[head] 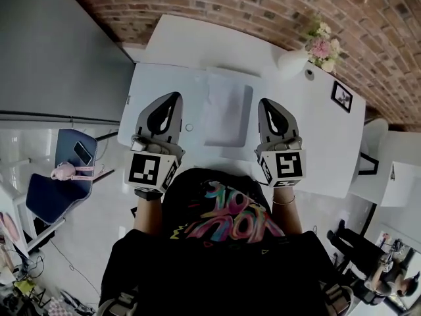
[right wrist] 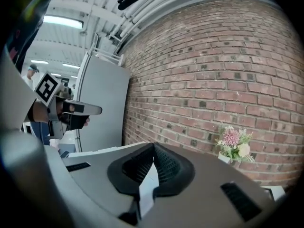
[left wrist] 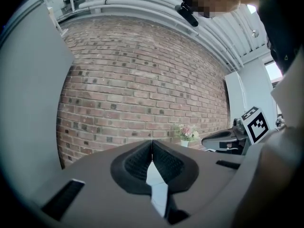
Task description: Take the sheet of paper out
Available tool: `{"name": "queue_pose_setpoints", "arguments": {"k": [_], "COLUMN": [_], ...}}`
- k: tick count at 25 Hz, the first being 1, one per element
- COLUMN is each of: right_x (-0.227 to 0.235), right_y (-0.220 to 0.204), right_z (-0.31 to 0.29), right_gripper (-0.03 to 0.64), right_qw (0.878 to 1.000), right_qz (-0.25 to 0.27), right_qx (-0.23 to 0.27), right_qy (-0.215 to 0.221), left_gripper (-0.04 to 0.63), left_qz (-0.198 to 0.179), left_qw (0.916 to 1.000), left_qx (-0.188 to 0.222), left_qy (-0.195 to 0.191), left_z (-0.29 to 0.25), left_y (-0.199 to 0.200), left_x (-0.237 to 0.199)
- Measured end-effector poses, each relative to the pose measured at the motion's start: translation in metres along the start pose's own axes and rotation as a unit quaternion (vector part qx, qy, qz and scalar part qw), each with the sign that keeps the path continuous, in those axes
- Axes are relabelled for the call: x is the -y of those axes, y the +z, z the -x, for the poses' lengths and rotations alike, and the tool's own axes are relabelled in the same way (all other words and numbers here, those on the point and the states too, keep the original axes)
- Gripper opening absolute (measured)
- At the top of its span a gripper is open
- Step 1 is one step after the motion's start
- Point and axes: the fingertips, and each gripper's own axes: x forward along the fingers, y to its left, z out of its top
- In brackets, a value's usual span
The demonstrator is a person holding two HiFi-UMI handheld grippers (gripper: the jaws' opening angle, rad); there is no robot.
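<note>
Left gripper (head: 175, 99) and right gripper (head: 264, 104), both closed, flank the sheet of paper (head: 225, 116).

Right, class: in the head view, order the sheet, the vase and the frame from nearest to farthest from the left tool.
1. sheet: flat on the table, just right of the left tool.
2. vase: farther right, at the table's back edge by the brick wall.
3. frame: farthest, near the table's right end.
</note>
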Motion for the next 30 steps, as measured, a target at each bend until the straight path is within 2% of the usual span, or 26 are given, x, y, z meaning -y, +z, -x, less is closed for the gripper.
{"name": "queue_pose_setpoints", "arguments": {"k": [15, 20, 23, 25, 28, 30], "right_x": [-0.001, -0.001, 0.000, 0.000, 0.000, 0.000], "right_y": [-0.015, -0.025, -0.035, -0.040, -0.048, -0.053], "right_z": [-0.005, -0.004, -0.003, -0.003, -0.003, -0.005], "right_gripper": [0.018, 0.018, 0.017, 0.018, 0.018, 0.018], "right_qw": [0.999, 0.999, 0.999, 0.998, 0.998, 0.997], "right_qz": [-0.020, -0.031, -0.036, -0.040, -0.047, -0.051], "right_qx": [-0.019, -0.023, -0.029, -0.033, -0.040, -0.044], "right_qy": [-0.025, -0.022, -0.021, -0.022, -0.023, -0.023], "left_gripper": [0.026, 0.026, 0.028, 0.031, 0.083, 0.089], "left_qz": [0.021, 0.034, 0.047, 0.054, 0.068, 0.073], "left_qw": [0.9984, 0.9947, 0.9933, 0.9908, 0.9879, 0.9853], "left_qx": [-0.029, -0.079, -0.082, -0.098, -0.104, -0.114], "left_qy": [-0.044, -0.056, -0.067, -0.076, -0.093, -0.104], "left_z": [-0.017, -0.026, -0.035, -0.039, -0.047, -0.053], "left_y": [-0.032, -0.061, -0.078, -0.092, -0.107, -0.118], "left_x": [-0.006, -0.002, 0.001, 0.005, 0.011, 0.014]}}
